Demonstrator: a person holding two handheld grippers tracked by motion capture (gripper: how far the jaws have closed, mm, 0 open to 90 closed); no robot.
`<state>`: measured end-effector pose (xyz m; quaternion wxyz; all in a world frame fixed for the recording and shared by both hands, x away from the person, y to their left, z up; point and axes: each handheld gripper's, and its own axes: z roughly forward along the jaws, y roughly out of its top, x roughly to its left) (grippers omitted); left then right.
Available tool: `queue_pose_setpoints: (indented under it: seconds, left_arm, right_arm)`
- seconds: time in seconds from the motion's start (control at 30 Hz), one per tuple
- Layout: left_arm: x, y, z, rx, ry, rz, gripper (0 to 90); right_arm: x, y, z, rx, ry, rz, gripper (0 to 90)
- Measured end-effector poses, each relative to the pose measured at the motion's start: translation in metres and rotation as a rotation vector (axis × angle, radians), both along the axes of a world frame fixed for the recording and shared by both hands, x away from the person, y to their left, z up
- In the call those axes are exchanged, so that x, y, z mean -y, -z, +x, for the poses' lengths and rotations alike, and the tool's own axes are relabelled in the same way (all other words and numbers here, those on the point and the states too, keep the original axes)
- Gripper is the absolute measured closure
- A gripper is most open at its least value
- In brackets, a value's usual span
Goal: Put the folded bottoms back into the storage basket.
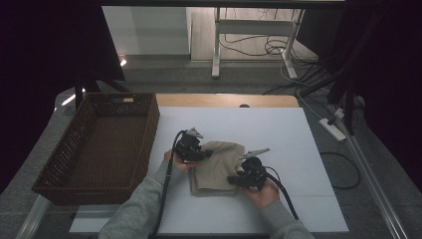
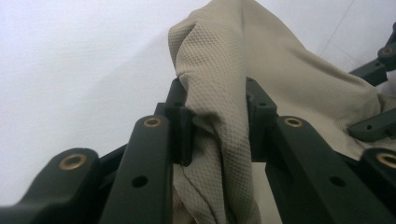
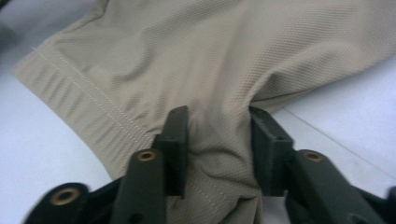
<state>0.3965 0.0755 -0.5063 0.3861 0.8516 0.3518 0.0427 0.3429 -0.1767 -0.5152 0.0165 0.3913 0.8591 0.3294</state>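
A beige knitted garment (image 1: 219,167) lies folded on the white table (image 1: 298,134), near the middle, to the right of a brown wicker basket (image 1: 99,144). The left gripper (image 1: 195,149) is at the garment's left edge; in the left gripper view its jaws are closed tight on a bunched fold of the fabric (image 2: 219,116). The right gripper (image 1: 238,179) is at the lower right edge. Its jaws pinch a fold of cloth (image 3: 219,135) beside the stitched hem (image 3: 84,112).
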Motion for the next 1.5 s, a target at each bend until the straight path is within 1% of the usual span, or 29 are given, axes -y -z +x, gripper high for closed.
queue_pose_setpoints:
  seconds: [0.03, 0.07, 0.13, 0.4, 0.57, 0.8, 1.07, 1.5]
  left_arm:
    - [0.000, 0.000, 0.000, 0.000, 0.000, 0.000, 68.8]
    - [0.000, -0.001, 0.000, 0.001, 0.000, 0.000, 68.9]
    - [0.000, -0.001, -0.001, 0.003, 0.001, 0.000, 68.8]
    - [-0.001, -0.004, -0.002, 0.010, 0.004, -0.003, 68.9]
    - [-0.001, -0.006, -0.003, 0.015, 0.005, -0.008, 69.0]
    - [-0.003, -0.010, -0.004, 0.024, 0.006, -0.017, 69.0]
    - [-0.003, -0.015, -0.006, 0.034, 0.008, -0.025, 69.0]
    - [-0.003, -0.024, -0.010, 0.053, 0.014, -0.034, 69.1]
  right_arm:
    - [0.001, 0.001, 0.000, -0.012, -0.002, 0.018, 66.9]
    - [0.001, 0.001, 0.001, -0.018, -0.004, 0.026, 68.4]
    - [0.002, 0.001, 0.001, -0.021, -0.008, 0.032, 70.8]
    - [0.002, 0.000, 0.000, -0.004, -0.021, 0.038, 74.3]
    - [0.002, -0.001, -0.001, 0.009, -0.033, 0.042, 75.1]
    - [0.003, -0.003, -0.003, 0.031, -0.042, 0.062, 75.4]
    - [0.004, -0.006, -0.004, 0.046, -0.049, 0.081, 75.6]
    - [0.004, -0.011, -0.007, 0.083, -0.061, 0.094, 75.7]
